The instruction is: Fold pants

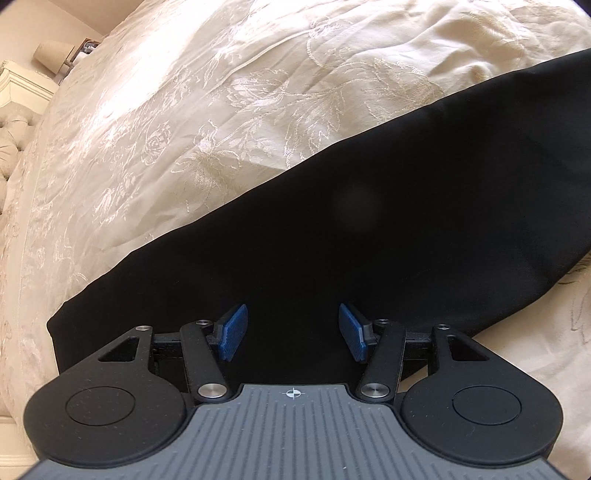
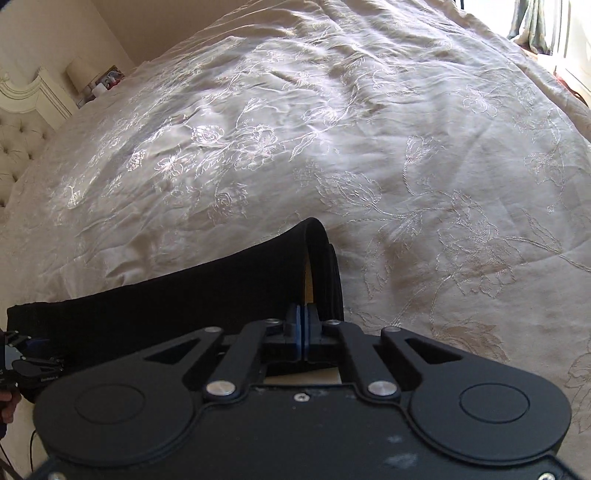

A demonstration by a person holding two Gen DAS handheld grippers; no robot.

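Black pants (image 1: pixel 369 203) lie in a long flat band across a cream embroidered bedspread (image 1: pixel 184 110). My left gripper (image 1: pixel 292 314) hovers low over the band near its left end. It is open, its blue pads (image 1: pixel 232 332) are apart, and only cloth lies below them. In the right wrist view, my right gripper (image 2: pixel 303 314) is shut at the right end of the pants (image 2: pixel 184 302). There the thick edge band (image 2: pixel 325 258) arches up off the bed in a loop. The pinched spot itself is hidden by the pads.
The bedspread (image 2: pixel 332 129) stretches wide beyond the pants. A tufted headboard (image 2: pixel 14 147), a white nightstand and a lamp (image 2: pixel 79 72) stand at the far left. A curtained window (image 2: pixel 535 22) is at the far right. The left gripper and a hand show at the left edge (image 2: pixel 22 365).
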